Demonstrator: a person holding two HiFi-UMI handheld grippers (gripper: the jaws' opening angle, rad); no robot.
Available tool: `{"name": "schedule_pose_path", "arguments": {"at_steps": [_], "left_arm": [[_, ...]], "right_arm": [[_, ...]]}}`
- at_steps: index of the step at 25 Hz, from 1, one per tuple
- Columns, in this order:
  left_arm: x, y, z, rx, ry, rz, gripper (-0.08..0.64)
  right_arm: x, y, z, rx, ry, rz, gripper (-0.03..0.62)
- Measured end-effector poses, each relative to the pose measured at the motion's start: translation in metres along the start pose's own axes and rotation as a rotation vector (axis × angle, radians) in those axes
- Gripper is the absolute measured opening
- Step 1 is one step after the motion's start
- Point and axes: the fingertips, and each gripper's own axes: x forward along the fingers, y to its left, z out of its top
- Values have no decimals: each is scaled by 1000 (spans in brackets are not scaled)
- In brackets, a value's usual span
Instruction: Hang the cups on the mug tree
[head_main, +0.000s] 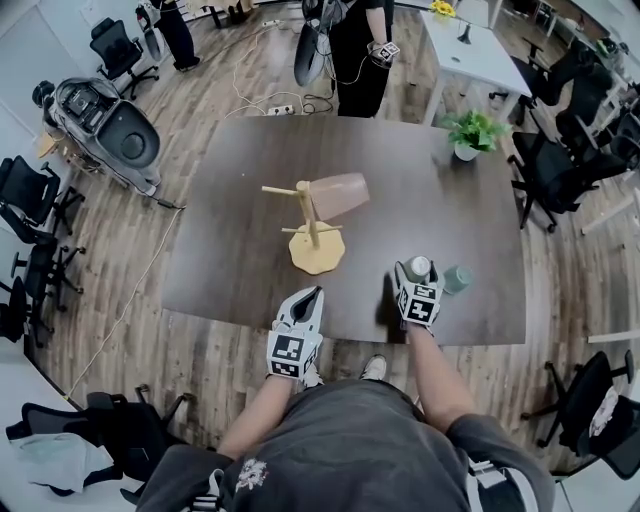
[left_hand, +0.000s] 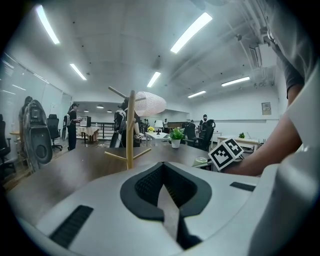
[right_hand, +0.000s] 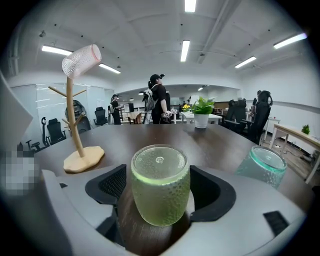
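Dimpled translucent green cup (right_hand: 160, 185), upside down on dark table (head_main: 230, 200), between the parted jaws of right gripper (head_main: 416, 272) (pads not touching it), left gripper (left_hand: 164, 190) jaws pressed together, pink cup (head_main: 338, 195) on wooden mug tree (head_main: 310, 218).

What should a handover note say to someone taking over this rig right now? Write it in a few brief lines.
Left gripper: shut, empty, at the near edge of the table.
Right gripper: open, with its jaws on either side of the green cup. The cup stands upside down on the table and is not yet clamped.
Teal cup: on the table, just right of the green one.
Done: the pink cup hangs on an upper branch of the mug tree.
Left to do: close on the green cup and hang it on a free branch, then do the same with the teal cup.
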Motion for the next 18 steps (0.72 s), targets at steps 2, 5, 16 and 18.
{"name": "schedule_pose_path", "arguments": {"at_steps": [2, 5, 16, 18], "left_arm": [[-1, 0, -1, 1, 8, -2, 7], [-1, 0, -2, 4, 13, -4, 8], [-9, 19, -10, -4, 38, 64, 8], [-11, 19, -7, -16, 29, 64, 8]], "right_arm": [[1, -1, -1, 9, 4, -2, 408], [0, -5, -1, 59, -2, -8, 376], [-17, 12, 23, 57, -83, 37, 356], [-22, 21, 35, 69, -114, 69, 356]]}}
